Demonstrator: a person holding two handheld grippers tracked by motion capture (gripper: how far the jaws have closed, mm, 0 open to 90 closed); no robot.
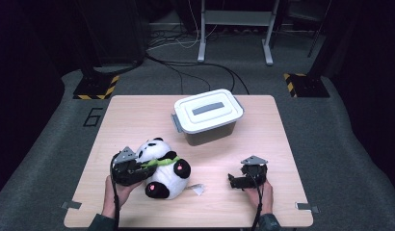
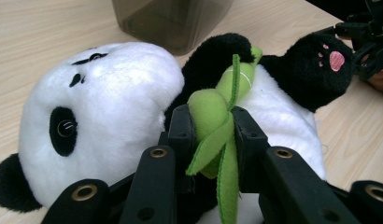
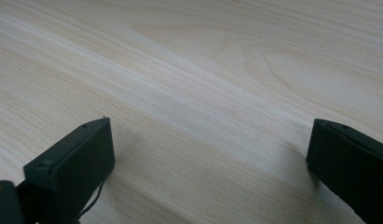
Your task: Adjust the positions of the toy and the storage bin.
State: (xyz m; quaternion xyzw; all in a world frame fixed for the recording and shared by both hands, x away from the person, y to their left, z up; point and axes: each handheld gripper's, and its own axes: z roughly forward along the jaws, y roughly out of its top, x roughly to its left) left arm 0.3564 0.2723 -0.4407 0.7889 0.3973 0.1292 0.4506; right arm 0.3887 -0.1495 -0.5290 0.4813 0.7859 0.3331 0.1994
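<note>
L gripper (image 2: 213, 135) clamped on bamboo (image 2: 217, 116) of panda (image 1: 162, 168), near front-left corner of table (image 1: 138, 110) | R gripper (image 3: 210, 154) jaws wide, empty, low over front-right wood | tip: bamboo grip is thin, lift slow, panda may swing | L hand level, aimed right; box (image 1: 208, 115) at back edge

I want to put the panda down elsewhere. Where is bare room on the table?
Bare wood lies left of the lidded box, toward the table's far left corner, and right of the box. Crowded: the near left, where the left tongs grip the panda's green stalk.
</note>
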